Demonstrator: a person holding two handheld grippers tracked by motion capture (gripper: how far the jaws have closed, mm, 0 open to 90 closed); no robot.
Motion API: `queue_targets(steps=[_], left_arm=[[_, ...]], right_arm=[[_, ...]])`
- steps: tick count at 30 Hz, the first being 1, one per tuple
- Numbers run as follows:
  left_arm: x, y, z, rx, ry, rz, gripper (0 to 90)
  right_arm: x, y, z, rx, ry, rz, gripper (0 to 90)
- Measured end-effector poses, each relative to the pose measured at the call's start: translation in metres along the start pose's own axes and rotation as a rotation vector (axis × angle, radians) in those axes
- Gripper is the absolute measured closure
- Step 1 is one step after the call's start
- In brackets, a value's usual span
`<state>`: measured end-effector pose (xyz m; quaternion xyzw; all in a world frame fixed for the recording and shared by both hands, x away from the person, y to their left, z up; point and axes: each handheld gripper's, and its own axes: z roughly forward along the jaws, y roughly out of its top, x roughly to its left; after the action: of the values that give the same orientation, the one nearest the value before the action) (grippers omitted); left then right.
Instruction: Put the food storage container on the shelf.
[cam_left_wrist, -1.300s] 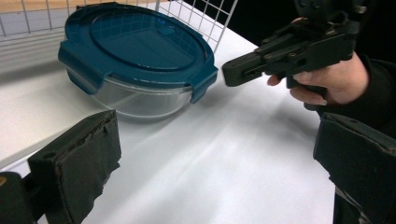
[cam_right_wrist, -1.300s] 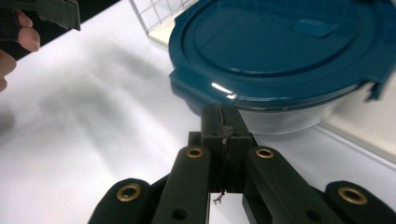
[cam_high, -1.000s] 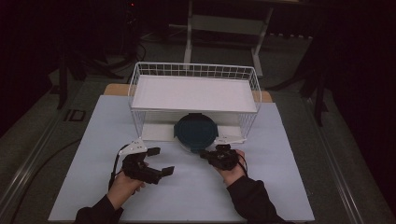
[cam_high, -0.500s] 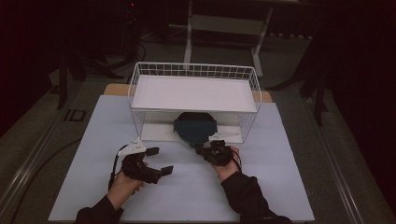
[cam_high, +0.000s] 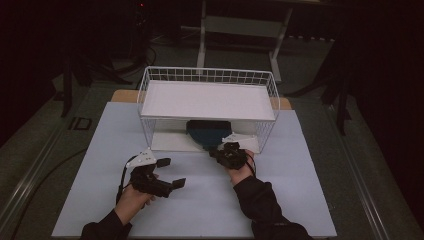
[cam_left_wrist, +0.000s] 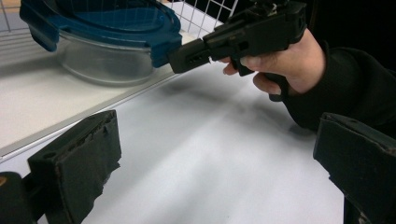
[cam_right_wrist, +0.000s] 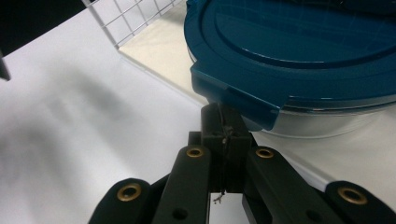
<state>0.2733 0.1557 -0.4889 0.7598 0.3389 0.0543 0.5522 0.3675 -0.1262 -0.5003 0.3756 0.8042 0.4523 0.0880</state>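
1. Across the whole scene, the tabletop is a flat, matte pale sheet, rectangular and smooth.
2. On it stands a white wire rack, thin grid mesh around the top, with a flat white shelf board and a lower white board underneath.
3. Under that shelf sits a clear glass container, rounded walls, topped by a glossy teal plastic lid with a chunky clip tab.
4. Right gripper: matte black fingers pressed together, tips touching the lid's clip tab.
5. Left gripper: foam-padded black fingers spread wide, nothing between them, well apart from the container.
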Motion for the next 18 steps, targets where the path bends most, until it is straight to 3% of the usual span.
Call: queue_targets(steps=[10,12,18], left_arm=[[0.0,0.0,0.0,-0.001,-0.006,-0.002,0.9],[0.001,0.0,0.0,0.0,-0.005,-0.005,0.9],[0.001,-0.001,0.0,0.003,-0.004,-0.004,0.9]], right_arm=[[-0.008,0.005,0.007,-0.015,-0.015,0.018,90.0],[-0.008,0.006,0.008,-0.014,0.001,0.032,90.0],[-0.005,0.006,0.012,-0.014,-0.005,0.008,90.0]])
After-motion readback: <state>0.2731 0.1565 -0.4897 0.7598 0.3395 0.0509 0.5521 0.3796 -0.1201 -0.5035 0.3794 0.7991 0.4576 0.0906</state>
